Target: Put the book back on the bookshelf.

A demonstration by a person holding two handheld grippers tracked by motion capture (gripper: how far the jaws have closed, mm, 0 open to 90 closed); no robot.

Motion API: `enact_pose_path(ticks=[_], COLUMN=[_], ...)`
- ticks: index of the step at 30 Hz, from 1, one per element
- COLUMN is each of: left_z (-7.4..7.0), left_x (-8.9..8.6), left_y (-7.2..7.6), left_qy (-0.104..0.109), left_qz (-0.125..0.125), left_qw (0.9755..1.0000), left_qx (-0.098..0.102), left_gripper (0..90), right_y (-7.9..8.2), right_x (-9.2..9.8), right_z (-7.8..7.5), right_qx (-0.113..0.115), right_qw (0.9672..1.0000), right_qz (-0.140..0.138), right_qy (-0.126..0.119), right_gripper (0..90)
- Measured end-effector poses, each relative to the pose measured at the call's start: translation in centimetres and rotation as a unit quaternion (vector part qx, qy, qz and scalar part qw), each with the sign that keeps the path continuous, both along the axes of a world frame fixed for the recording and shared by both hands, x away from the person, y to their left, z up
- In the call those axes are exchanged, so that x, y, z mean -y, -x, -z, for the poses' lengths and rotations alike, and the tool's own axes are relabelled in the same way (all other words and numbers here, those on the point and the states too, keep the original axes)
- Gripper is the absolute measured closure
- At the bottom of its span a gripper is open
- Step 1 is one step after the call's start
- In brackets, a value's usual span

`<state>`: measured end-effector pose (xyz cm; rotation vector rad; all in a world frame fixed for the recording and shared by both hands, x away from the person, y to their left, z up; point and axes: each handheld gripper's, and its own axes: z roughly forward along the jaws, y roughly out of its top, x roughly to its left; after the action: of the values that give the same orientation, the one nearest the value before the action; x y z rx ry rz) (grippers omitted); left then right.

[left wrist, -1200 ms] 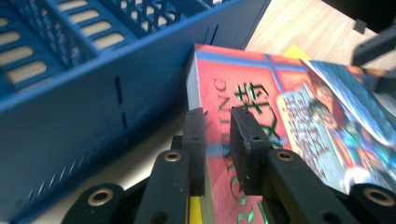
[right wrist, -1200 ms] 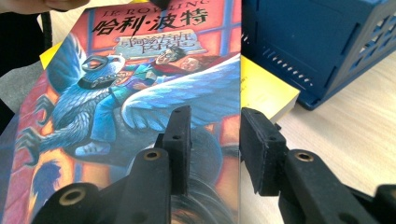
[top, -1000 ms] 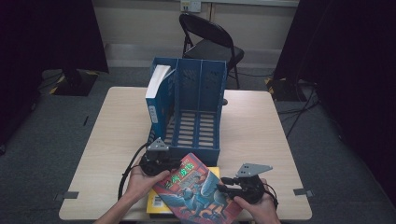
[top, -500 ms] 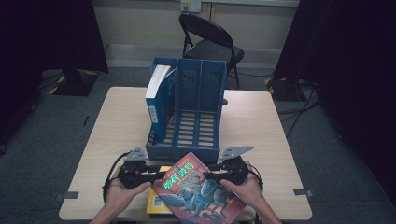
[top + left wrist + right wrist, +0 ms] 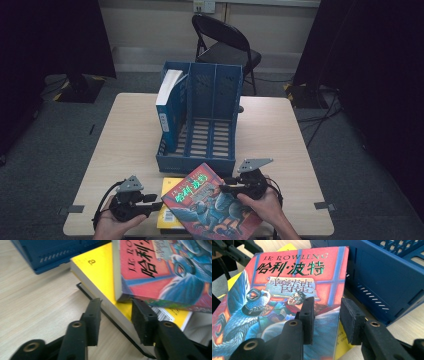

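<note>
Finds the red book [image 5: 215, 205] aslant on the yellow book [image 5: 169, 200], just before the blue rack [image 5: 200, 162], long axis slanting from the rack toward the person's right. Puts the right gripper [image 5: 227, 189] nearer, half-open astride its right edge, not pressing. Shows the left gripper [image 5: 155, 204] at the left corner, jaws just opened, nothing between them.
</note>
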<state>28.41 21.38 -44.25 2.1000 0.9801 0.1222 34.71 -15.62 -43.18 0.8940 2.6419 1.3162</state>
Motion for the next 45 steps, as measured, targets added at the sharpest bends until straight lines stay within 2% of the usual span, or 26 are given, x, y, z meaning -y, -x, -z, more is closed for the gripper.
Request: enact_pose_path(ticks=[2,4,10,13,21,23,27,29,34,36,37,40,43,45], left_z=[0.1,0.2,0.1,0.2,0.2,0.3,0.3,0.5,0.5,0.5,0.5,0.6,0.6,0.3], left_x=[0.2,0.2,0.6,0.7,2.0,2.2,2.6,2.8,3.0,3.1,3.1,2.9,3.1,3.3], left_y=[-0.1,-0.4,-1.1,-1.6,-3.7,-4.2,-5.2,-5.5,-5.1,-4.9,-4.9,-4.5,-4.1,-4.0], left_qy=[-0.002,0.007,0.001,0.009,0.002,0.008,0.003,0.008,0.001,0.002,0.003,0.01,0.009,-0.002], left_qz=[0.0,-0.004,-0.009,-0.011,-0.019,-0.018,-0.022,-0.025,-0.027,-0.037,-0.038,-0.033,-0.04,-0.041], left_qw=[1.0,0.9999,1.0,0.9999,0.9998,0.9998,0.9997,0.9996,0.9995,0.9993,0.9992,0.9994,0.9992,0.9992], left_qx=[0.006,-0.007,0.002,-0.004,0.009,0.008,0.01,0.008,0.014,0.007,0.008,-0.006,-0.006,0.002], left_gripper=[62.3,60.7,58.9,58.4,57.2,57.1,52.5,51.6,51.1,51.0,50.9,46.8,45.0,44.6], right_y=[0.2,0.3,0.9,1.2,2.7,3.0,3.6,4.0,4.3,4.4,4.4,4.5,4.7,4.8], right_x=[0.2,0.4,0.9,1.3,2.6,2.9,3.3,3.5,3.5,3.5,3.5,3.6,3.6,3.7], right_z=[0.0,0.0,0.0,0.1,0.3,0.3,0.4,0.4,0.4,0.4,0.3,0.4,0.4,0.4], right_qx=[0.003,0.002,0.004,0.002,0.004,0.006,0.004,0.005,0.007,0.01,0.009,0.004,0.001,0.0], right_qw=[1.0,1.0,0.9999,0.9997,0.999,0.9988,0.9985,0.9984,0.9983,0.9983,0.9984,0.9985,0.9985,0.9985], right_qz=[0.001,0.005,0.017,0.022,0.042,0.047,0.051,0.054,0.054,0.055,0.055,0.052,0.052,0.051], right_qy=[0.002,0.003,0.0,-0.005,-0.012,-0.013,-0.018,-0.019,-0.018,-0.014,-0.014,-0.017,-0.018,-0.02], right_gripper=[65.0,65.2,65.2,65.1,64.8,64.7,64.5,64.5,64.6,64.6,64.0,62.6,61.7,61.4])
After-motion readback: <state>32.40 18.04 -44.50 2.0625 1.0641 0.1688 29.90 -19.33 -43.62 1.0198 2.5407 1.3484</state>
